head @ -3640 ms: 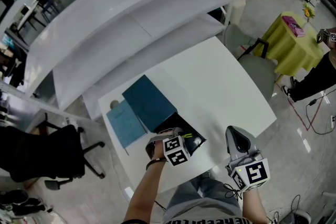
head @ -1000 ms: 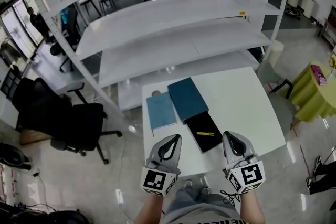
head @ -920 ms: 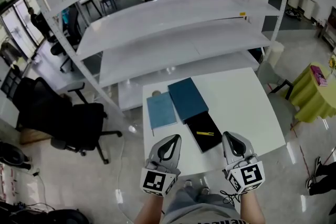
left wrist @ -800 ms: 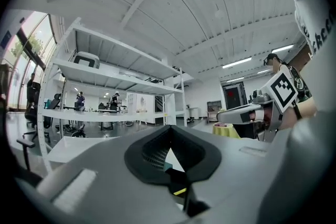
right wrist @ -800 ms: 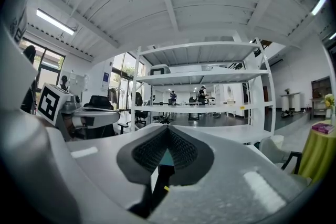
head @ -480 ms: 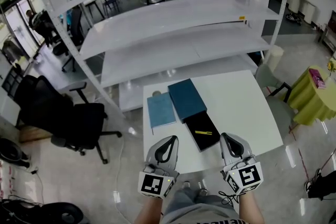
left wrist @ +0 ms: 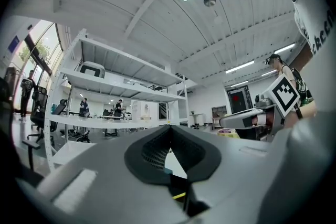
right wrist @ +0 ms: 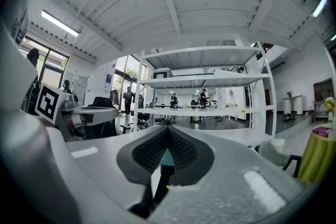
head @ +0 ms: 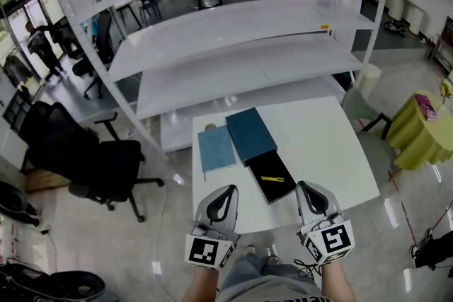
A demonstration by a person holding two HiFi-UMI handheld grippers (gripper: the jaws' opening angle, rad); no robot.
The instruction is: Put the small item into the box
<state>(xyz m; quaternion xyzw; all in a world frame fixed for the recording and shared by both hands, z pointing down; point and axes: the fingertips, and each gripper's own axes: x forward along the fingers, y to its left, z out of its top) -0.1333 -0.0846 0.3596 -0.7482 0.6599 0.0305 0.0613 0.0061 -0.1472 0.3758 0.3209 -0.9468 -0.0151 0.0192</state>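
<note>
In the head view an open black box [head: 268,177] lies on the white table [head: 318,145], and a small yellow item [head: 272,179] lies inside it. A dark teal lid [head: 250,135] touches the box's far end. My left gripper [head: 227,189] is shut and empty, held over the table's near edge, left of the box. My right gripper [head: 306,186] is shut and empty too, to the right of the box. In the left gripper view the gripper [left wrist: 169,126] has its tips meeting, and so has the gripper [right wrist: 168,129] in the right gripper view.
A light blue booklet [head: 216,150] lies left of the lid. A white shelf rack [head: 233,32] stands behind the table. A black office chair [head: 92,166] is on the floor at left, and a yellow-covered table [head: 421,131] at right. People stand far off.
The left gripper, which was at the box 3.6 s ago, has come back to the near edge. Over the last second both grippers drifted slightly toward the person.
</note>
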